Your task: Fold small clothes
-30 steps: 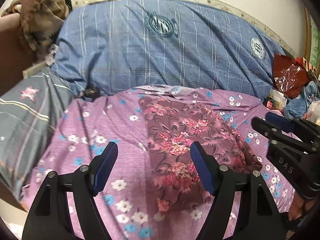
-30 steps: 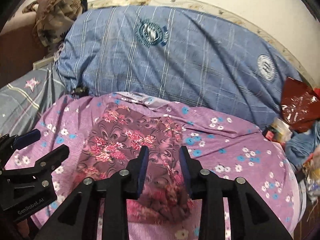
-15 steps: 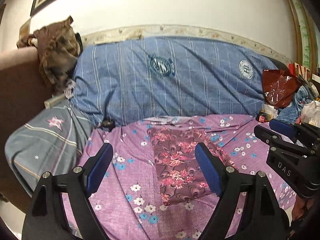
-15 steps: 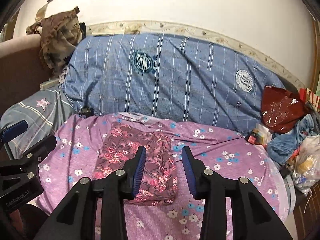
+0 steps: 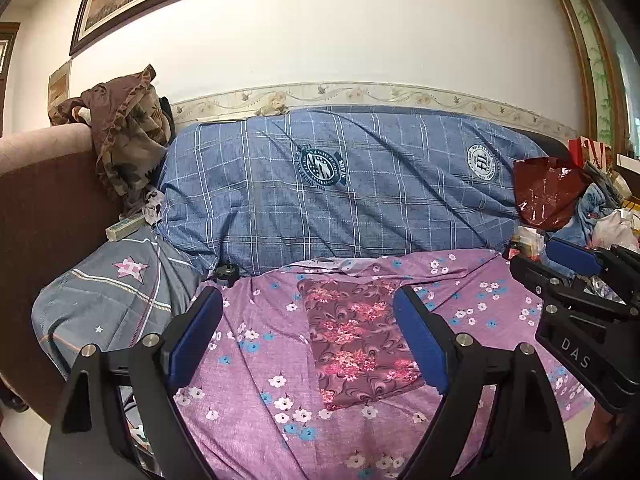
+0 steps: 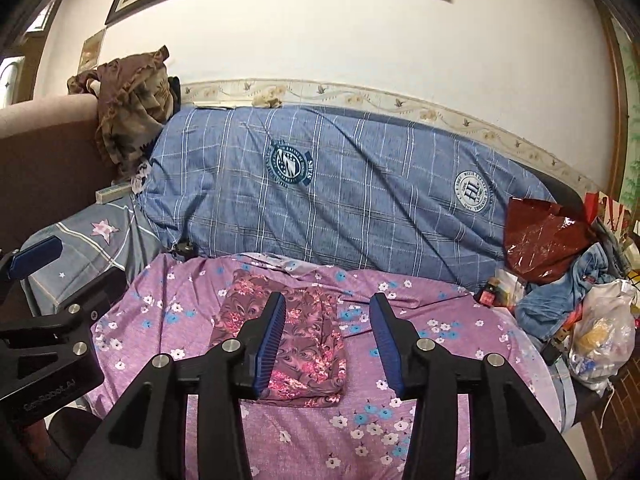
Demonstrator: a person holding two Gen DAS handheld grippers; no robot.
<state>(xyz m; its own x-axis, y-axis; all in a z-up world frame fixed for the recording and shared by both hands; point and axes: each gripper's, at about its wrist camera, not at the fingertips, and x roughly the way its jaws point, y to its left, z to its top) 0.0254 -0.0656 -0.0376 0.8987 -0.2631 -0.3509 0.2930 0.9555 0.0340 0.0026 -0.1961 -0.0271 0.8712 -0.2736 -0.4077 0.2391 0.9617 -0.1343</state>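
Observation:
A maroon garment with pink flowers [image 5: 356,340] [image 6: 308,344] lies folded into a flat rectangle on the purple floral sheet [image 5: 260,360] [image 6: 420,400] that covers the seat. My left gripper [image 5: 308,340] hangs well back from it and above it, its jaws wide and still opening, with nothing between them. My right gripper [image 6: 328,340] is also pulled back above the garment, its jaws opening and empty. Each gripper shows at the edge of the other's view: the right gripper [image 5: 576,280] at the right edge, the left gripper [image 6: 44,280] at the left edge.
A blue checked cover [image 5: 340,188] drapes the sofa back. A grey star pillow [image 5: 116,296] lies at the left, with brown cloth [image 5: 124,144] on the armrest. A red plastic bag [image 6: 540,236], blue clothes [image 6: 568,296] and a white bag [image 6: 604,336] crowd the right end.
Both grippers have drawn back and risen, so the folded garment looks smaller and the wall and picture frame have come into view. Both pairs of jaws stand wider apart.

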